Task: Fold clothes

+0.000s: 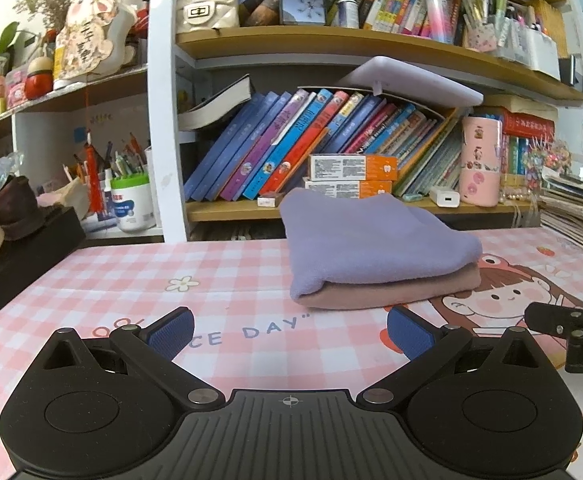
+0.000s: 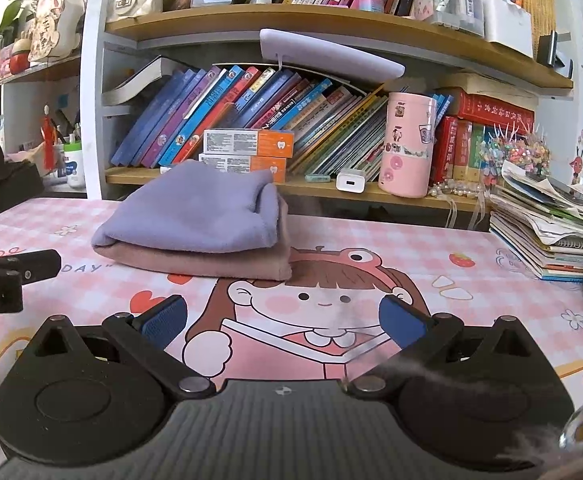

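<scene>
A folded purple cloth (image 1: 371, 240) lies on top of a folded pink cloth (image 1: 391, 292), stacked at the back of the pink checked desk mat (image 1: 131, 280). The right wrist view shows the same purple cloth (image 2: 195, 212) over the pink cloth (image 2: 211, 262). My left gripper (image 1: 289, 334) stands open a short way in front of the stack, nothing between its blue pads. My right gripper (image 2: 283, 320) is open too, over the cartoon girl print, to the right of the stack. Each gripper shows at the edge of the other's view: the right gripper (image 1: 571, 332), the left gripper (image 2: 7, 276).
A bookshelf (image 1: 331, 208) with leaning books, orange boxes (image 1: 351, 176) and a pink cylinder (image 1: 481, 160) stands right behind the stack. A pile of booklets (image 2: 551, 232) lies at the right of the desk. A black box (image 1: 15, 256) sits at the left edge.
</scene>
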